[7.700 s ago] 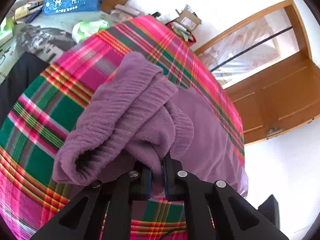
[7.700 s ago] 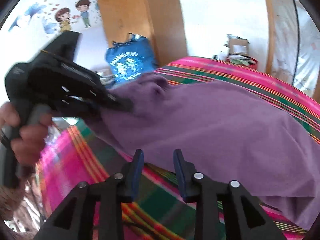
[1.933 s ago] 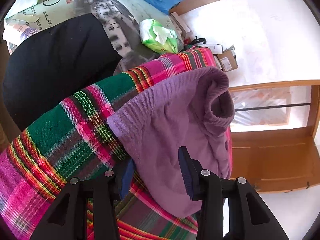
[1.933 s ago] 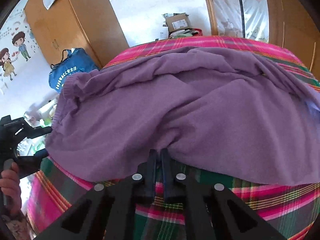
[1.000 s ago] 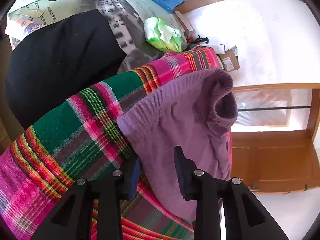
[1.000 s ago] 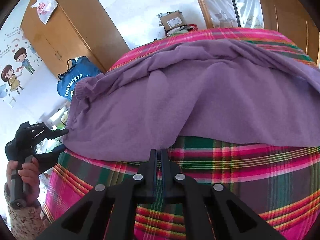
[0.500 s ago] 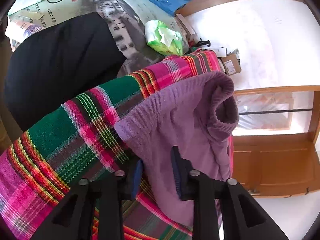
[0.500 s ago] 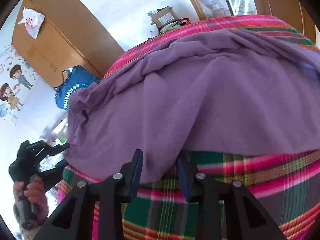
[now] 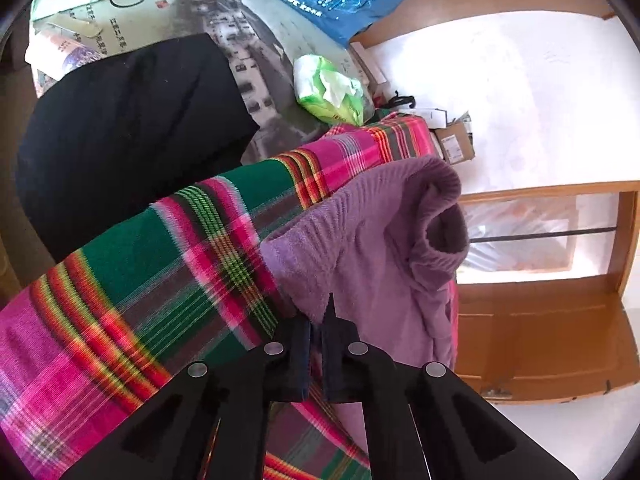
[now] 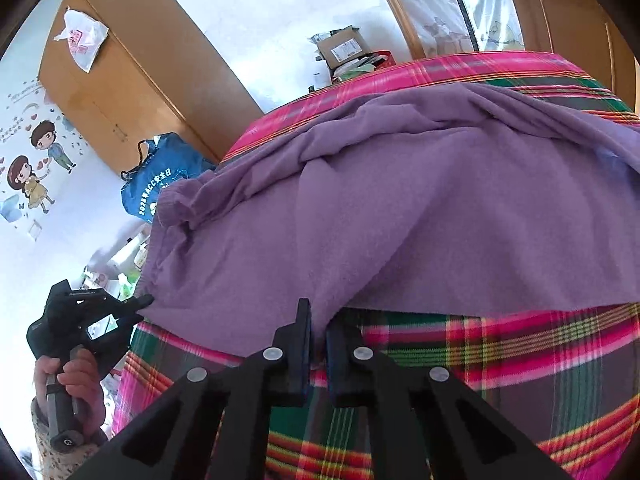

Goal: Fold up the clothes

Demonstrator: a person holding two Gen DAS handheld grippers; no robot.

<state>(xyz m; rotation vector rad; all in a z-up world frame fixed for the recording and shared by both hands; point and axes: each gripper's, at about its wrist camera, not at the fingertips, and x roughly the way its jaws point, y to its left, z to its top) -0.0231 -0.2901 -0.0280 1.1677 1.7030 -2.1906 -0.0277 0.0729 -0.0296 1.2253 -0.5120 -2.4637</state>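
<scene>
Both were gaping half a second ago, now left gripper and right gripper pinch the fuzzy purple knit sweater's six-o'clock hem.

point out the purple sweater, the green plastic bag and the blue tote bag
purple sweater (image 10: 420, 208): right wrist view, middle of its spread body.
green plastic bag (image 9: 330, 90): left wrist view, its crumpled middle.
blue tote bag (image 10: 160, 188): right wrist view, its printed front.

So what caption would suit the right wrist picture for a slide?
Right tongs pinch the near edge of a purple sweater spread on a plaid cloth; left tongs grip its far corner.
</scene>
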